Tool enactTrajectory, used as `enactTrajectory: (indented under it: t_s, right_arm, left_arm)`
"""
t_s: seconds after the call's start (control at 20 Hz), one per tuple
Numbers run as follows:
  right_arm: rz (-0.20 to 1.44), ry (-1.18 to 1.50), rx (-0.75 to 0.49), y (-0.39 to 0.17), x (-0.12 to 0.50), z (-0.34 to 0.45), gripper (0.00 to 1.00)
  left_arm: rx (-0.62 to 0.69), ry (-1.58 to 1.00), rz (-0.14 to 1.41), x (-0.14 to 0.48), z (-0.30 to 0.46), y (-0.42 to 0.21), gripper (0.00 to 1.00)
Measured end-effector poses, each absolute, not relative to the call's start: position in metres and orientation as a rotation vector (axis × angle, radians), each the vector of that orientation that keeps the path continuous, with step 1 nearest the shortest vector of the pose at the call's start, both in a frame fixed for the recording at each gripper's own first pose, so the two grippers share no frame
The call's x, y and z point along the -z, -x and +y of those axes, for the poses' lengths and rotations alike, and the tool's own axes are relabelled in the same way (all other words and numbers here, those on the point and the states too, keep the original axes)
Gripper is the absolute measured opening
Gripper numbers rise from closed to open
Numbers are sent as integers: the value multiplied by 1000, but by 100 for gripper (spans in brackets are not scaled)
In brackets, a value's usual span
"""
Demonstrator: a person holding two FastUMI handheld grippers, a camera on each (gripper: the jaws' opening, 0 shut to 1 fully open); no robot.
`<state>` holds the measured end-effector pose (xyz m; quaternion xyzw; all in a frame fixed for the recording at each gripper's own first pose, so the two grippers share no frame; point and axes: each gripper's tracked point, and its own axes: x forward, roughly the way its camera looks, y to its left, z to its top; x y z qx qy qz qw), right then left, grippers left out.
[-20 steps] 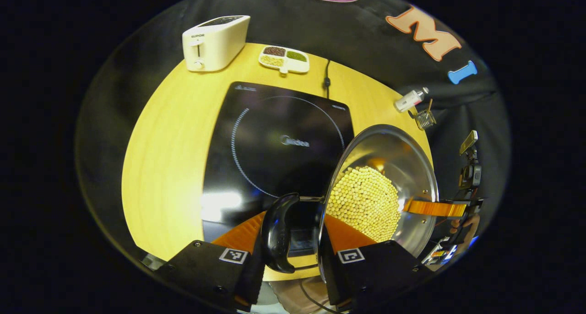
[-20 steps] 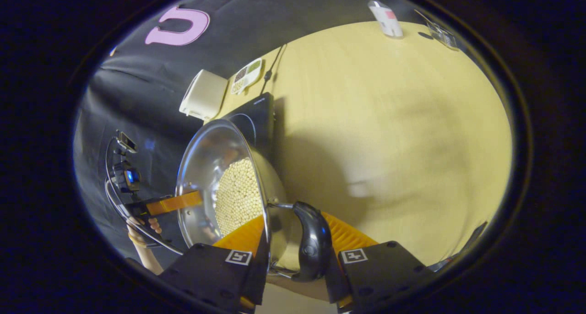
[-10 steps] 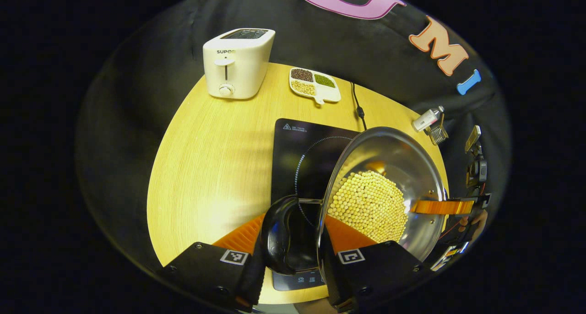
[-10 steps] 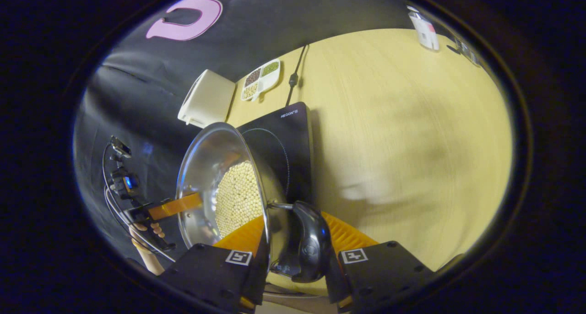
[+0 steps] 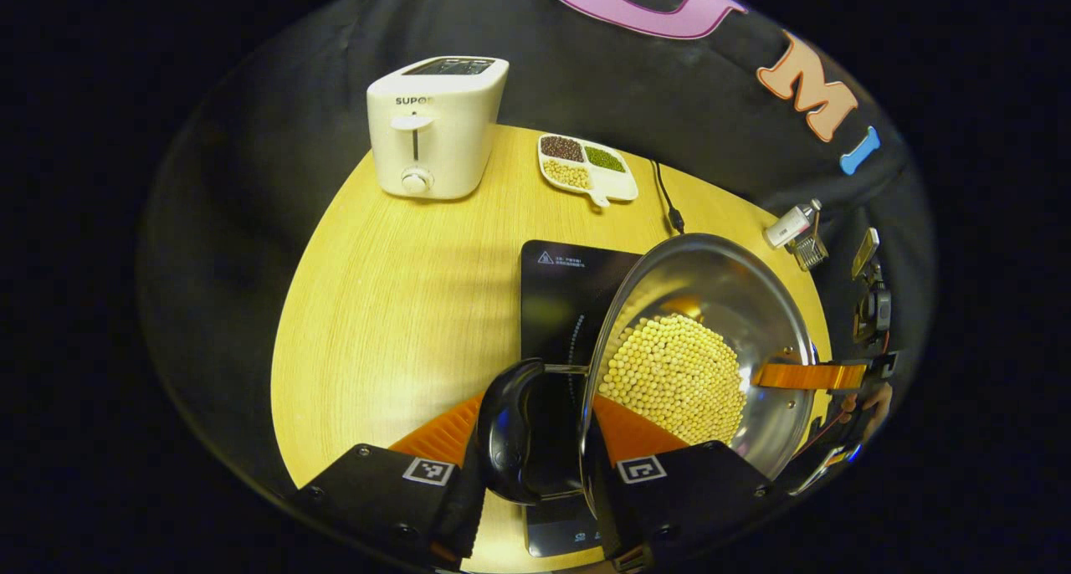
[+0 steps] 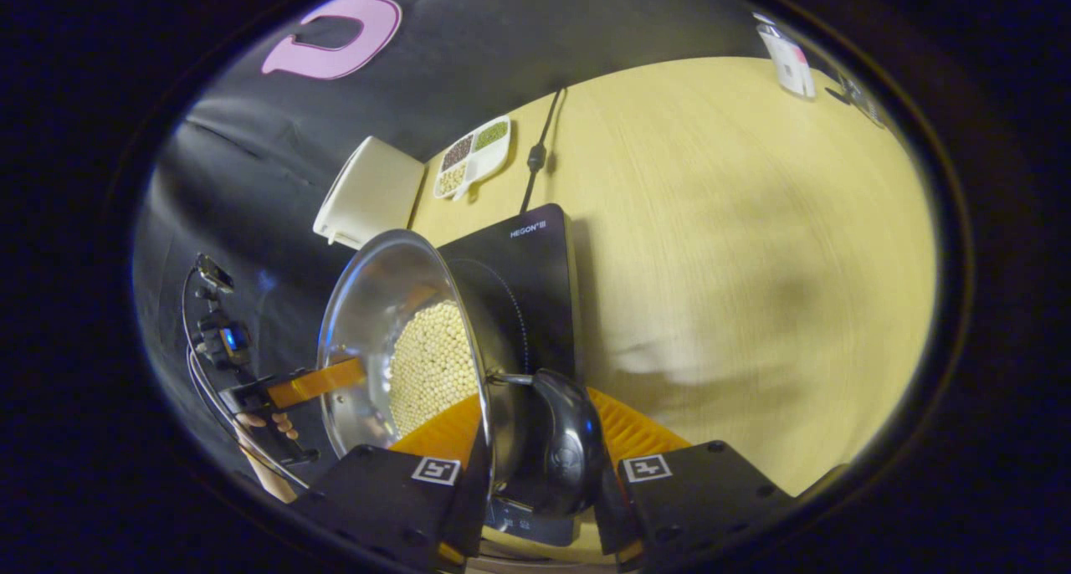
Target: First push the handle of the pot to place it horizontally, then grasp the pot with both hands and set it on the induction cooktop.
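Note:
A steel pot holding yellow beans is held between both grippers over the black induction cooktop. My left gripper is shut on the pot's black left handle and rim. In the right gripper view, my right gripper is shut on the black right handle of the pot. The cooktop lies below and beyond it. Each view shows the other gripper's finger across the far rim: the right one and the left one. I cannot tell whether the pot touches the cooktop.
On the wooden table a white toaster and a divided dish of beans stand at the back. The cooktop's cord runs toward the wall. A small white bottle and a wire holder sit at the right edge.
Both grippers have carried the pot across the table onto the cooktop area; the cooktop now lies under the pot. Both grips are unchanged.

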<state>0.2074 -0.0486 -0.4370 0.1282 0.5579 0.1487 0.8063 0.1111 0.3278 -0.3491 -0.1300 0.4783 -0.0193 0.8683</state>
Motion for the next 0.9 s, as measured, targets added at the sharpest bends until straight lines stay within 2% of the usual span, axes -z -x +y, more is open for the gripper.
enactTrajectory:
  t_s: [0.25,0.3,0.4,0.45,0.6,0.65,0.7,0.75,0.8,0.85,0.9]
  right_arm:
    - [1190,-280,-320,-209,436,-47,55]
    - [1189,-278,-319,-210,436,-47,53]
    - [1179,-271,-319,-211,436,-48,57]
    - [1173,-270,-318,-210,434,-47,51]
    - [1141,-272,-305,-217,430,-49,49]
    - [1126,-274,-303,-218,425,-52,56]
    - [1110,-275,-304,-220,419,-53,68]
    - [1076,-272,-308,-224,412,-56,81]
    - [1043,-256,-304,-228,408,-60,93]
    - [1020,-240,-302,-228,402,-63,100]
    - [999,-233,-299,-228,394,-67,100]
  left_arm:
    - [44,281,998,349,327,-111,58]
    - [45,283,998,350,327,-111,58]
    - [39,289,992,350,327,-111,60]
    - [37,292,991,350,327,-111,60]
    - [18,254,974,353,331,-110,62]
    - [8,233,954,353,334,-112,71]
    - [-20,209,931,351,340,-112,75]
    - [-44,192,893,350,345,-114,95]
    - [-60,193,840,340,347,-118,100]
    - [-70,206,791,332,347,-122,99]
    - [-88,217,739,323,348,-122,98]
